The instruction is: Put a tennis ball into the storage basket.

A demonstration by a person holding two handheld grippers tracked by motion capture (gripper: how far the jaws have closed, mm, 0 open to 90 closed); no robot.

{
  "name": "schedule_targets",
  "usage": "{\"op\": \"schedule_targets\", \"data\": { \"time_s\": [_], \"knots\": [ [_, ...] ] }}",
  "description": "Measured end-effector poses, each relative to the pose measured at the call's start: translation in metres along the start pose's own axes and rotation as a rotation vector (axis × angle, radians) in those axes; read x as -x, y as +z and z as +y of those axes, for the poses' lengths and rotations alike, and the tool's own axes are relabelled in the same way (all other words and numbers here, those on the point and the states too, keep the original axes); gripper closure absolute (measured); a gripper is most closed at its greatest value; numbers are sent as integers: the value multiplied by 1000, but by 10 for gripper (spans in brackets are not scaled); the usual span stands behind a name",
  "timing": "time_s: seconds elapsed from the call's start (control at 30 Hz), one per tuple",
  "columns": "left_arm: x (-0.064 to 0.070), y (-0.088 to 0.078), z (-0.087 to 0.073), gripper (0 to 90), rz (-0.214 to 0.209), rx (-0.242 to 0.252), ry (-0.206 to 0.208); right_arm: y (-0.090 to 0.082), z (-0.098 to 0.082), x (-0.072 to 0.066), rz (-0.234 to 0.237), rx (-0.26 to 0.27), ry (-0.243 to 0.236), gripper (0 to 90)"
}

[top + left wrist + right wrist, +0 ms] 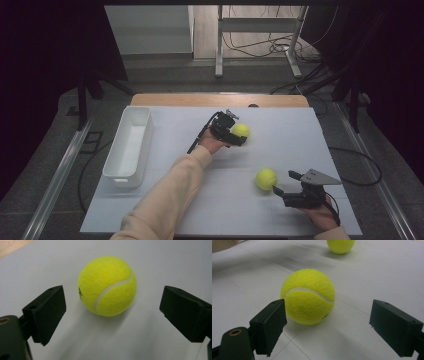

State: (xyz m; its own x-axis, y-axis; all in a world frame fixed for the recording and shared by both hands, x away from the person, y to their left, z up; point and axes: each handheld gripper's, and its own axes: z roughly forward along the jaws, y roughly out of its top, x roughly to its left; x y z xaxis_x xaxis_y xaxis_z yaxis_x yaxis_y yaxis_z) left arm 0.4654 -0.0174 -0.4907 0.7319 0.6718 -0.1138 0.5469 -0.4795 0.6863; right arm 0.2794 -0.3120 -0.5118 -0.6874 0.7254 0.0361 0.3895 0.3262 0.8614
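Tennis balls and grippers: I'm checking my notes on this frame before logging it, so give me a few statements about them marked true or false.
1. The left gripper is open, with the far tennis ball ahead between its jaws. True.
2. The right gripper is shut on the near tennis ball. False: its jaws stand wide open beside the ball.
3. Both balls rest on the white table. True.
4. One ball lies in the white bin. False: the bin shows nothing inside.
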Motion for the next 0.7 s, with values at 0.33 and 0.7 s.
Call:
{"op": "schedule_targets", "data": {
  "time_s": [0.33, 0.7],
  "knots": [
    [-6, 11, 5, 77, -11, -2, -27, 1, -1, 1, -2, -6, 5, 144],
    [-6, 23, 12, 77, -17, -17, -26, 1, -1, 1, 2, -3, 5, 143]
  ]
}}
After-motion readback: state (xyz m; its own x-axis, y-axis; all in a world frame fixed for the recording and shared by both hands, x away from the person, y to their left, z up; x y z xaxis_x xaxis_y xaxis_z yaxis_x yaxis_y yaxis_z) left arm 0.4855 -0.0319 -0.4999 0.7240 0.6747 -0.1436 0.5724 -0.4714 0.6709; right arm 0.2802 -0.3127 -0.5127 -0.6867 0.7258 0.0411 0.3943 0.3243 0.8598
